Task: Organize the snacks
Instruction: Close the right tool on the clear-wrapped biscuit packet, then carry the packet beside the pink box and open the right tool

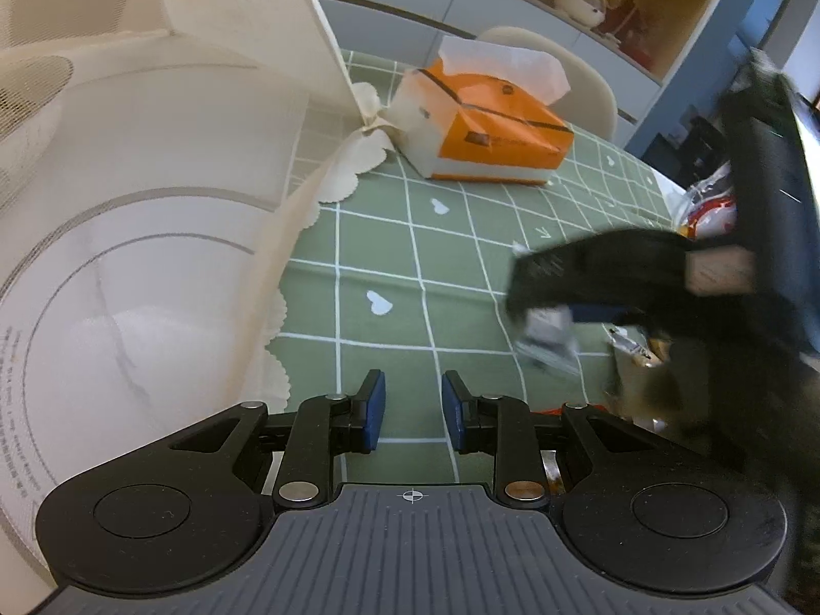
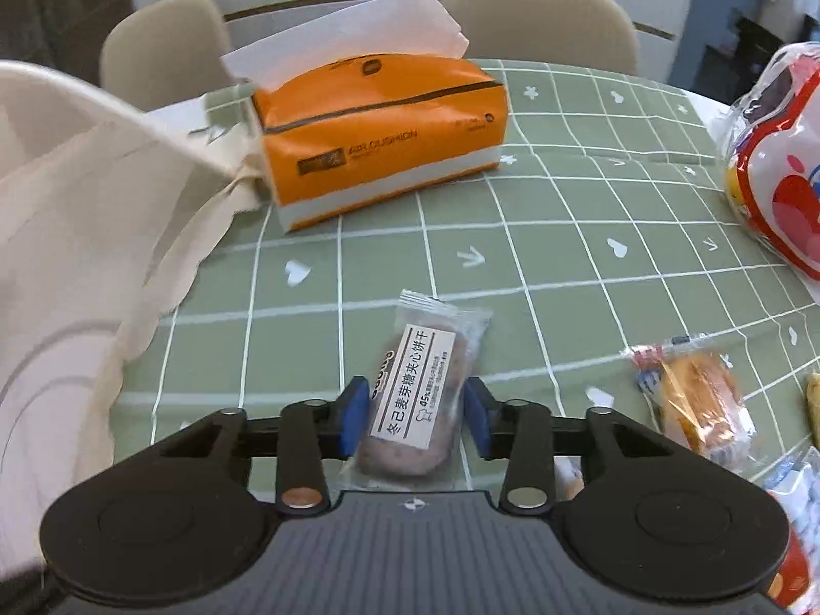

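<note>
One biscuit packet [image 2: 416, 394] is pinched in the right claw [image 2: 416, 417], in front of the single orange tissue box [image 2: 379, 138]. Left claw [image 1: 413, 412] spread, holding nothing. Two chairs [image 2: 538, 15] stand behind the box.

Left gripper [image 1: 413, 412]: black linkage arms, blue pads on the jaws, silver rivets, ribbed grey base with a crosshair mark. Right gripper [image 2: 416, 417] matches.
</note>
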### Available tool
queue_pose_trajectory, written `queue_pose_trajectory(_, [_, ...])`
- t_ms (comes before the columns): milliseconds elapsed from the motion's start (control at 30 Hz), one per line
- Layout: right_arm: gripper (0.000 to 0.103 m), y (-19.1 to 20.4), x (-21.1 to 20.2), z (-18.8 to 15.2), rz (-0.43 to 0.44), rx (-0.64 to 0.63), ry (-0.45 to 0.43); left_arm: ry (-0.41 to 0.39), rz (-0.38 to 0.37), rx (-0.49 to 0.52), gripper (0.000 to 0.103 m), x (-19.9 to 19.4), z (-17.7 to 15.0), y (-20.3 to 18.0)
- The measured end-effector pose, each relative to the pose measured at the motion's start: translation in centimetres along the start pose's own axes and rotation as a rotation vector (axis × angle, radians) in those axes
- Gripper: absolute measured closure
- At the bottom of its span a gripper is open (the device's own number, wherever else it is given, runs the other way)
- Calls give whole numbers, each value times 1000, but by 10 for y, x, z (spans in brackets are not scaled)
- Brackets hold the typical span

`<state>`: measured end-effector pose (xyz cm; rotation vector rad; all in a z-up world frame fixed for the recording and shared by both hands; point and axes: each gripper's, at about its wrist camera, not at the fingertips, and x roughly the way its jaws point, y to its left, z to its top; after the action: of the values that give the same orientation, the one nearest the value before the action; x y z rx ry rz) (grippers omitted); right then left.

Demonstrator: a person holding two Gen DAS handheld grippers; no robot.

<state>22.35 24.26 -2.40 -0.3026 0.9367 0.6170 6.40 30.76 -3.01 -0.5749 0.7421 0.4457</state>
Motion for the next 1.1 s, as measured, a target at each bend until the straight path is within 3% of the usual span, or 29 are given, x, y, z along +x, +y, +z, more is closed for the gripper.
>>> queue_pose_trajectory(133, [64, -24, -36, -19, 20, -32, -27, 3, -20, 15, 74, 0, -2, -4])
queue_pose_trajectory(267, [65, -70, -103, -57, 123, -22, -98, 15, -160, -8, 74, 5, -7, -10])
queue_pose_trajectory(367, [65, -114, -152, -100, 169, 4, -157, 25, -177, 81, 74, 11, -18, -29])
queue_pose_trajectory(467, [65, -157, -183, -148, 134, 31, -215, -10, -165, 184, 74, 11, -29, -47])
queue_pose_trajectory(600, [65, -208, -194, -207, 52, 91, -228, -7, -238, 319, 74, 10, -45, -70])
queue_pose_trajectory(733, [65, -241, -181, -251, -20, 120, -217, 43, -389, 465, 74, 4, -67, -99])
queue_pose_trajectory(833, [64, -256, -167, -266, -7, 144, -183, 84, -480, 470, 73, -1, -83, -117])
queue_pose_trajectory(900, [62, -257, -168, -269, -5, 120, -207, 128, -522, 444, 74, -4, -89, -121])
queue_pose_trajectory(1033, [42, -245, -182, -273, -11, 56, -294, 151, -498, 430, 73, -19, -97, -118])
queue_pose_trajectory(1100, [41, -236, -189, -278, 4, 24, -337, 149, -490, 434, 73, -29, -100, -111])
